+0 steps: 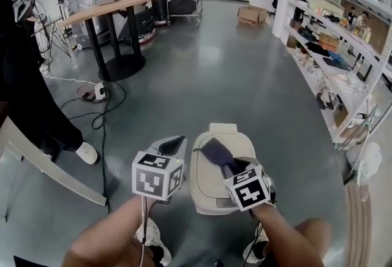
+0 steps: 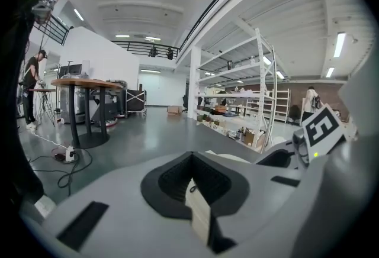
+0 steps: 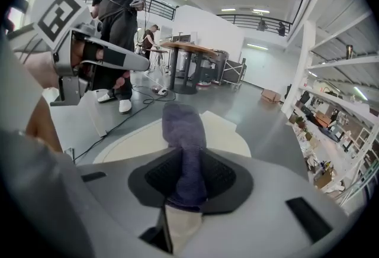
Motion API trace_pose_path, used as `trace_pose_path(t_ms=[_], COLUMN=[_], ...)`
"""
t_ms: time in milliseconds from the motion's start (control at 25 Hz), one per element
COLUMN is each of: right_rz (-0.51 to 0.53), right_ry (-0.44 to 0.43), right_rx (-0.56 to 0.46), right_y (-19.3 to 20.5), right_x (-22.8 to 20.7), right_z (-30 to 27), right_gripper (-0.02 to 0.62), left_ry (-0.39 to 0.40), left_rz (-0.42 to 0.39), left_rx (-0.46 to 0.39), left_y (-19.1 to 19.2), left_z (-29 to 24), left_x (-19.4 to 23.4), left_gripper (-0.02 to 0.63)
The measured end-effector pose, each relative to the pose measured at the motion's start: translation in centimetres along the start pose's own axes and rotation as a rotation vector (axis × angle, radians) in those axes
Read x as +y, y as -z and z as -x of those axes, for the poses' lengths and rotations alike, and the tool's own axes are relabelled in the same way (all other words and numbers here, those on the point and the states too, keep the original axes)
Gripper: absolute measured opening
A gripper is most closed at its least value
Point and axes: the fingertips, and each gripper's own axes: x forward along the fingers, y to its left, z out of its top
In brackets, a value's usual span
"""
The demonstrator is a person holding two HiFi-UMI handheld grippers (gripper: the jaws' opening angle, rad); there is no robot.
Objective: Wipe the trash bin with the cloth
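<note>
Floor point(image 1: 233, 63) grey, glossy, wide open hall. White shelving rack point(image 1: 343, 45) along the right side, loaded with small items too small to tell apart. Tall round bench point(image 1: 110, 8) on a black pedestal far left, carts behind it. Person in dark trousers point(image 1: 30, 100) and white shoe point(image 1: 87, 152) stands at left edge. Trash bin point(image 1: 211, 183), cream, lid closed, sits on the floor directly below the head view, between the two grippers' forearms. Left gripper point(image 1: 173, 143) just beside the bin's left side, off the lid; in the left gripper view its jaws point(image 2: 192, 183) are pressed together with nothing between them. Right gripper point(image 1: 228, 166) over the bin lid, jaws clenched on the cloth point(image 1: 214, 150); the right gripper view shows the purple cloth point(image 3: 185, 132) pinched between the black pads and sticking out past them, lid behind it. Contact between cloth and lid: cannot tell. Cardboard box point(image 1: 252, 15) on the floor far back. Power strip point(image 1: 98, 93) with black cables near the bench base.
</note>
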Motion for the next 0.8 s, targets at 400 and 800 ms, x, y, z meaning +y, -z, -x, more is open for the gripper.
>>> trace_pose_path(t_ms=[400,800], right_rz=[-0.038,-0.062], right_ry=[0.047,0.087], right_rx=[-0.001,0.005], right_y=[1.6,2.9], right_x=[-2.9,-4.7], right_z=[1.0,1.7], right_gripper=[0.098,0.098], left_ry=[0.000,0.016], left_rz=[-0.017,-0.029], left_rx=[-0.013,-0.002], left_y=[-1.0,-0.8], left_z=[-0.9,-2.0], left_x=[-0.4,-1.6], left_gripper=[-0.002,-0.002])
